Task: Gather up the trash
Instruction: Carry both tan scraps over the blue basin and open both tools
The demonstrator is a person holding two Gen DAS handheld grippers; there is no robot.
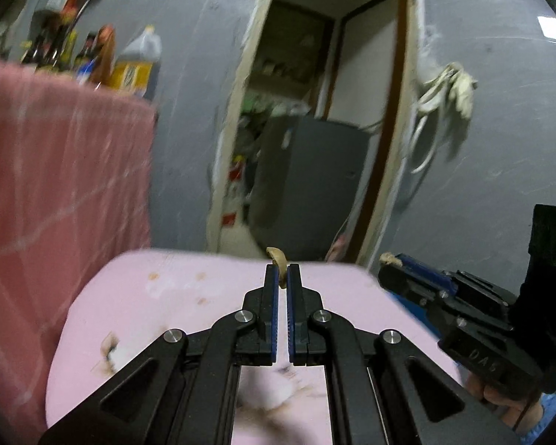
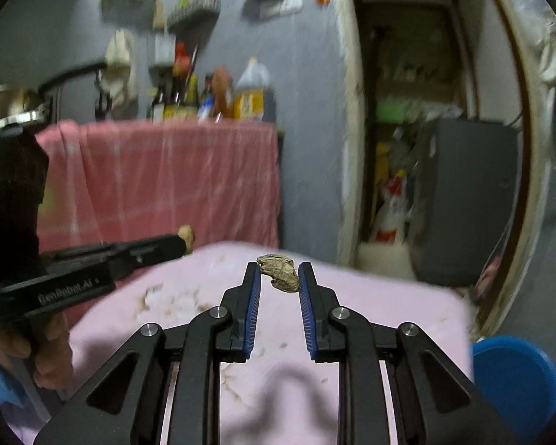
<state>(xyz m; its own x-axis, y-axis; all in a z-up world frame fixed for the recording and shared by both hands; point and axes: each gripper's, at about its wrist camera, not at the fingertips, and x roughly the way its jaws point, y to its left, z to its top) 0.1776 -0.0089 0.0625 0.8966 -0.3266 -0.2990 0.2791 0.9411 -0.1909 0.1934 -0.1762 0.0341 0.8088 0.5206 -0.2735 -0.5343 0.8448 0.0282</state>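
My left gripper (image 1: 282, 270) is shut on a thin tan curved scrap of trash (image 1: 279, 259) that sticks up from its tips, held above a pink stained tabletop (image 1: 159, 304). My right gripper (image 2: 279, 272) is shut on a crumpled brownish-green scrap (image 2: 280, 272) held between its blue pads above the same pink top (image 2: 389, 304). The right gripper also shows in the left wrist view (image 1: 391, 265) with a tan bit (image 1: 388, 259) at its tip. The left gripper shows at the left of the right wrist view (image 2: 183, 243), with its scrap (image 2: 186, 233).
A pink checked cloth (image 2: 159, 178) covers a counter behind, with bottles (image 2: 218, 92) on it. An open doorway shows a dark grey cabinet (image 1: 307, 181) and clutter. A blue round object (image 2: 515, 374) sits low right. Pale cloths (image 1: 452, 89) hang on the grey wall.
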